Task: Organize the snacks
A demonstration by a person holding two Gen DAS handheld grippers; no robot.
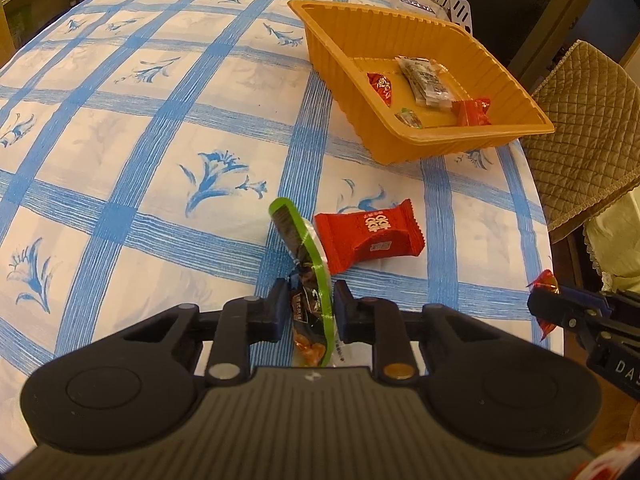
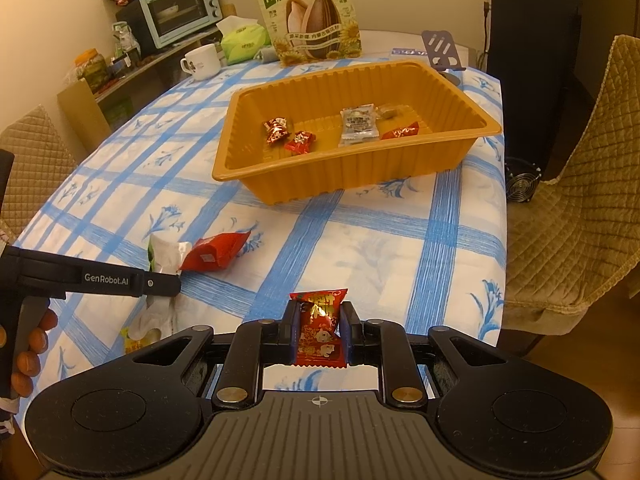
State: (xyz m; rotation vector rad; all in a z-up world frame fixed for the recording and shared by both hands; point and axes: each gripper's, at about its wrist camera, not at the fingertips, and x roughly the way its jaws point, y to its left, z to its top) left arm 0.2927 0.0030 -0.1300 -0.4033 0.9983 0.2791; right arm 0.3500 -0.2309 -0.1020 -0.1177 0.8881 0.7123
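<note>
Green-edged snack packet (image 1: 310, 276) pinched upright in left gripper (image 1: 306, 308) beside red snack pack (image 1: 366, 240) on worktop (image 1: 160, 140), right gripper (image 2: 319, 330) clamped on red candy packet (image 2: 320, 328), orange tray (image 2: 352, 176) beyond.

A white mug (image 2: 203, 62) stands far ahead of the tool and off to its left on the blue-checked tabletop (image 2: 372, 240), a green tissue pack (image 2: 243, 42) just beside it. Further left – a mint toaster oven (image 2: 180, 10) on a shelf. 2 quilted chair covers (image 2: 580, 184) flank the tabletop – 1 each side.
</note>
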